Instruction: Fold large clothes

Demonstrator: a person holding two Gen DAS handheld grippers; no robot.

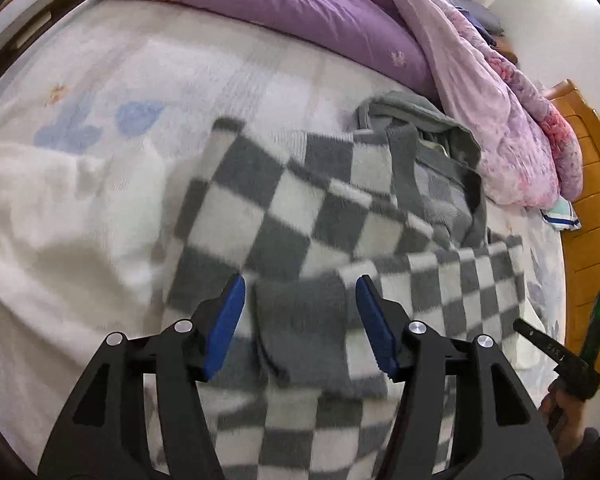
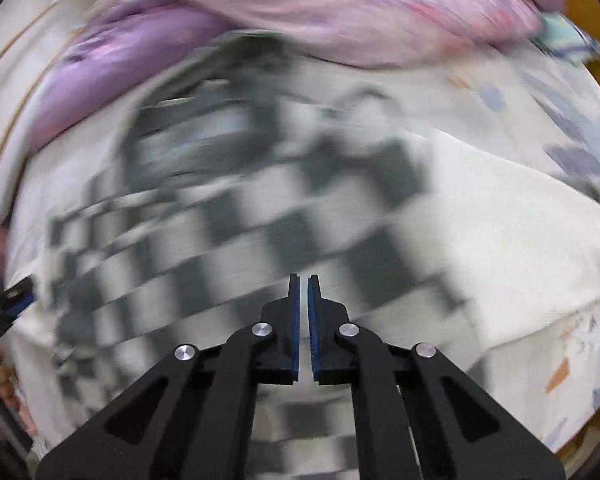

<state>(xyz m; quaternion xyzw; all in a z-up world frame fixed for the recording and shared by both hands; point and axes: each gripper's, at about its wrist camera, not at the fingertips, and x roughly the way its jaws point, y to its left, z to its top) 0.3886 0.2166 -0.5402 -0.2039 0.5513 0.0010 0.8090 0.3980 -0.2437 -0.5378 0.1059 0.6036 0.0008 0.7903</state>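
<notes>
A grey and white checkered sweater [image 1: 300, 216] lies spread on the bed, one sleeve folded across its lower right and its grey cuff [image 1: 300, 328] lying between my fingers. My left gripper [image 1: 300, 300] is open just above that cuff and holds nothing. In the right wrist view the same sweater [image 2: 260, 220] is blurred by motion. My right gripper [image 2: 303, 280] is shut, with a thin slit between the pads and nothing in it, hovering over the sweater's near edge. The right gripper also shows at the right edge of the left wrist view [image 1: 556, 354].
The bed has a white floral sheet [image 1: 100, 92]. A cream white garment [image 1: 40, 208] lies left of the sweater. A purple quilt [image 1: 280, 12] and a pink quilt [image 1: 500, 92] are heaped along the far side. A grey-green garment [image 1: 432, 120] lies by the collar. A wooden headboard [image 1: 592, 200] stands at right.
</notes>
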